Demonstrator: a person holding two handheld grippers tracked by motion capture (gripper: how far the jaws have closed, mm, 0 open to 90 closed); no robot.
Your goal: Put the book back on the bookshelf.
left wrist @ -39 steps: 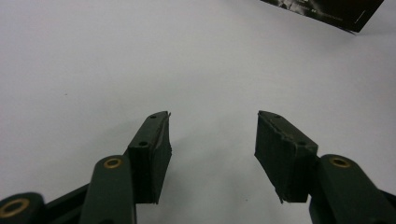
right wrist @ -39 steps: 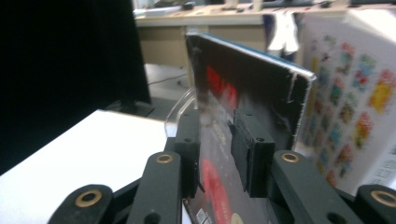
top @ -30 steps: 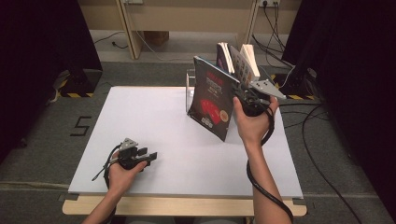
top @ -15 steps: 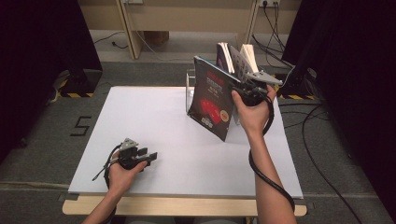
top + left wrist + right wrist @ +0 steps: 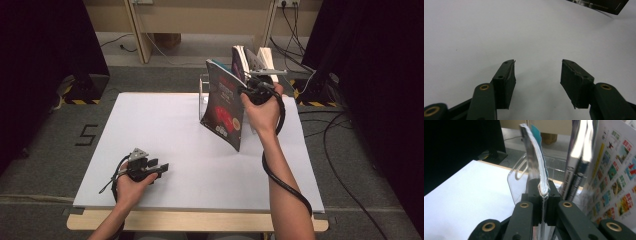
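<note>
High view: the right gripper (image 5: 248,93) is raised over the far right part of the white table (image 5: 165,125) and grips a thin book (image 5: 223,104) by its edge. The book has a dark cover with red print and hangs tilted, its lower corner close above the table surface, I cannot tell if it touches. Its jaws have just been closing and the book edge is between them. In the right gripper view the two black jaws press together on the curved spine and pages of the book (image 5: 537,170), so this tool is clenched on it. Just behind it stands a clear plastic stand (image 5: 517,180), and to the right are more books (image 5: 584,157) upright, one with many small colour pictures on its cover.

The left gripper (image 5: 157,170) rests low at the near left part of the table, well apart from the book. In the left gripper view its jaws stand wide apart with only bare table between them, so it is released.
</note>
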